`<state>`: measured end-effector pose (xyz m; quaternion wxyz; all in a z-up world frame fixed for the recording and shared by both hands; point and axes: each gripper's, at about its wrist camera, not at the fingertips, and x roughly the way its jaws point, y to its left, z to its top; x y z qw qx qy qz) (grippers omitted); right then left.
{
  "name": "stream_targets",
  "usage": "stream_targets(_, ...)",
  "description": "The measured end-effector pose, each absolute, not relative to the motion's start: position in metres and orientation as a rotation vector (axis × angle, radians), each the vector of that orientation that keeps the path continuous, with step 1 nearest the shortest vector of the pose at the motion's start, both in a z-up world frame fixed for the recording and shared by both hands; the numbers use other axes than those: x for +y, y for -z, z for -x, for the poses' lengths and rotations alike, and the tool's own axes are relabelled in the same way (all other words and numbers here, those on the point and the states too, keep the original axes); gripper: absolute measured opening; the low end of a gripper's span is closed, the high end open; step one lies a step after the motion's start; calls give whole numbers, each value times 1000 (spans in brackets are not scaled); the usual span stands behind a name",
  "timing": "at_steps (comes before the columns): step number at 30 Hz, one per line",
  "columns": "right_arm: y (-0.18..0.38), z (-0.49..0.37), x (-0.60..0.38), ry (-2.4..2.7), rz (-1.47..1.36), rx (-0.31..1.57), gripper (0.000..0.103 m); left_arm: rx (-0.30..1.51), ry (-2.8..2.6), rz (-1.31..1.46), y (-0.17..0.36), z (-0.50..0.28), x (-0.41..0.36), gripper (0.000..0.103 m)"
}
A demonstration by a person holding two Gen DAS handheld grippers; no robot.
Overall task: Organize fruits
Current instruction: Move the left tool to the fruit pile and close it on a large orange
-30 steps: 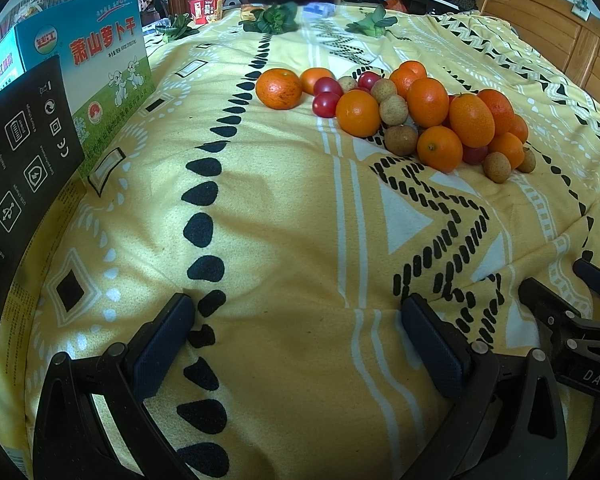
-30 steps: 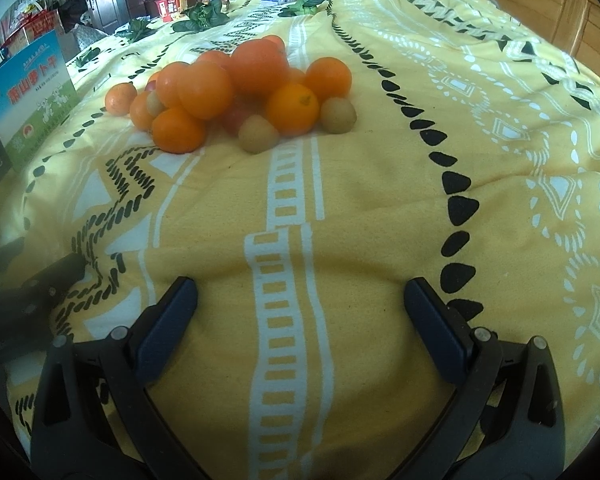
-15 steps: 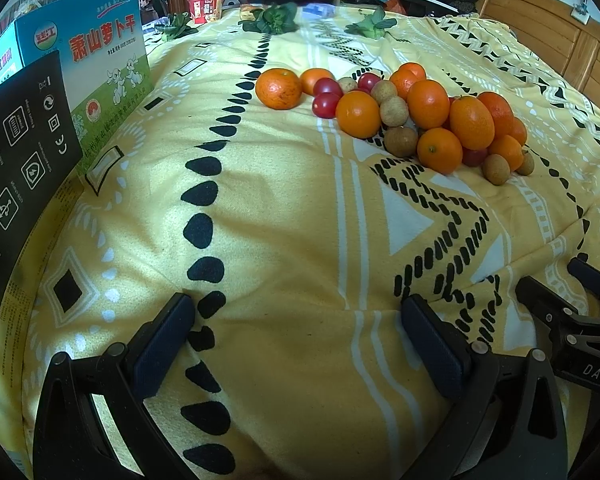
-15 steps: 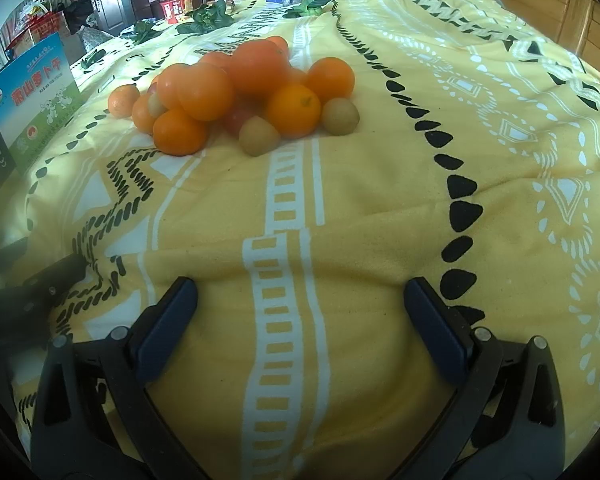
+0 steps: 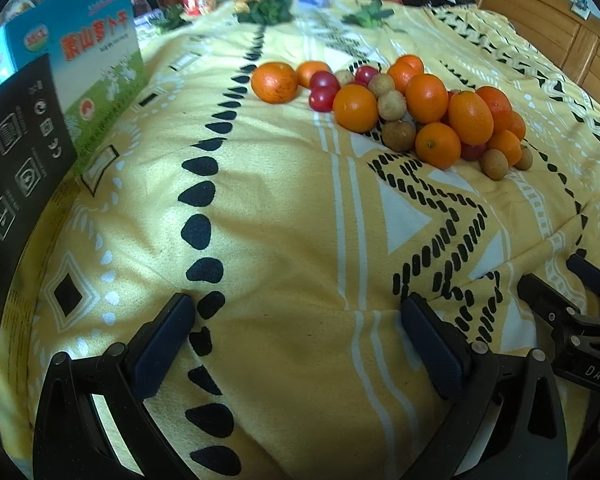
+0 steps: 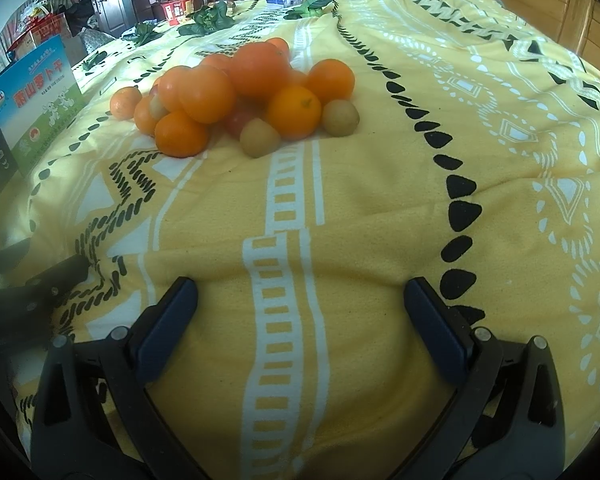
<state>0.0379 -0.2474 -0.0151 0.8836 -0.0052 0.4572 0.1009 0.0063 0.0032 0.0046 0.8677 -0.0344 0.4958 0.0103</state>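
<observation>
A pile of fruit lies on a yellow patterned cloth (image 5: 292, 208): oranges (image 5: 356, 107), red cherry tomatoes (image 5: 323, 98) and small brown longans (image 5: 398, 135). One orange (image 5: 274, 82) sits at the pile's left end. In the right wrist view the same pile (image 6: 236, 92) lies ahead and to the left, with longans (image 6: 260, 137) in front. My left gripper (image 5: 296, 340) is open and empty, well short of the fruit. My right gripper (image 6: 300, 312) is open and empty; it also shows at the right edge of the left wrist view (image 5: 572, 320).
A blue and green box (image 5: 96, 76) and a black box (image 5: 16, 152) stand at the left. Green leafy vegetables (image 5: 268, 10) lie at the far end of the cloth. A wooden headboard (image 5: 560, 36) is at the far right. The left gripper's tip (image 6: 32, 292) shows at the left of the right wrist view.
Both grippers have moved slightly forward toward the fruit pile. Nothing was taken hold of and the fruit has not moved.
</observation>
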Motion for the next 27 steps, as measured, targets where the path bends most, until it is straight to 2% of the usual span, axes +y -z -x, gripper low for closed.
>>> stream_targets(8,2,-35,-265,-282,-21,940,103,982,179,111,-40,-37,-20,101)
stream_targets(10,4,-38,-267,-291,-37,962,103,983,257,177,-46,-52,-27,95)
stream_targets(11,6,-39,-269,-295,-47,969,103,975,269,186,-49,-60,-30,87)
stream_targets(13,8,-40,-269,-300,-49,976,103,971,286,166,-52,-74,-42,84)
stream_targets(14,7,-41,-269,-302,-46,978,103,976,291,151,-52,-82,-49,75)
stream_targets(15,7,-41,-269,-302,-46,978,103,987,296,134,-49,-89,-55,55)
stream_targets(17,9,-40,-268,-305,-41,977,103,1029,338,121,-45,-102,-68,41)
stream_targets(25,10,-41,-269,-301,-34,976,103,955,334,70,-51,-107,-84,41)
stream_targets(27,10,-40,-269,-301,-39,974,103,932,323,38,-51,-104,-85,46)
